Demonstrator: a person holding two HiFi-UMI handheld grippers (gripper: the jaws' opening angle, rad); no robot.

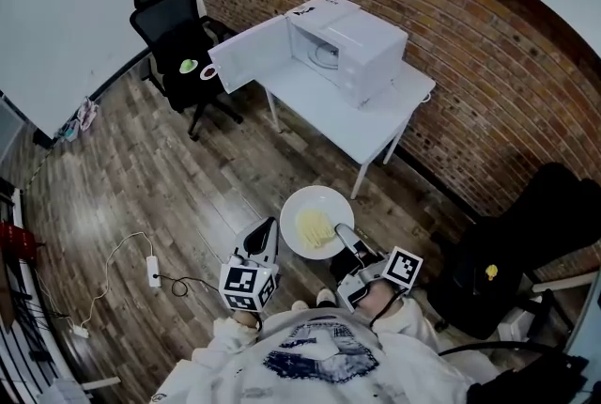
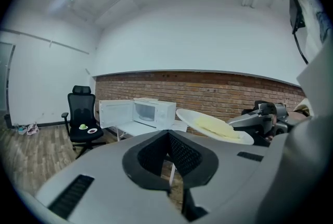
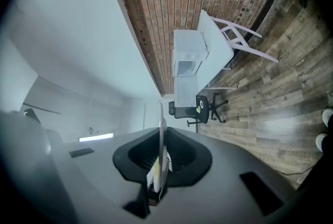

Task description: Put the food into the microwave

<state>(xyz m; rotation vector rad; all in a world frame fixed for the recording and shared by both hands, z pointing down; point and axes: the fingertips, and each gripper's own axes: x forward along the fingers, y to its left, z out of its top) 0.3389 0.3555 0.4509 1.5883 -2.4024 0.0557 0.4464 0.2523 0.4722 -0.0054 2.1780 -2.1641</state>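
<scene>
While the person stands on the wood floor (image 1: 188, 195) well apart from the white table (image 1: 324, 111), the right gripper (image 1: 346, 237) has its jaws closed down to a narrow gap on the near rim of a white plate (image 1: 315, 201). The right gripper view shows that rim edge-on, pinched between the two pads. The plate is carried in front of the person's chest, and the yellow food (image 1: 316, 228) lies on its near half. The left gripper (image 1: 266, 235) is just beside the plate on its left, apart from it, jaws together with nothing between them. The microwave (image 1: 362, 50) sits on the table against the brick wall (image 1: 470, 64), its door (image 1: 252, 54) swung fully open toward a black office chair (image 1: 174, 36). Two small items rest on the chair seat, too small to identify.
</scene>
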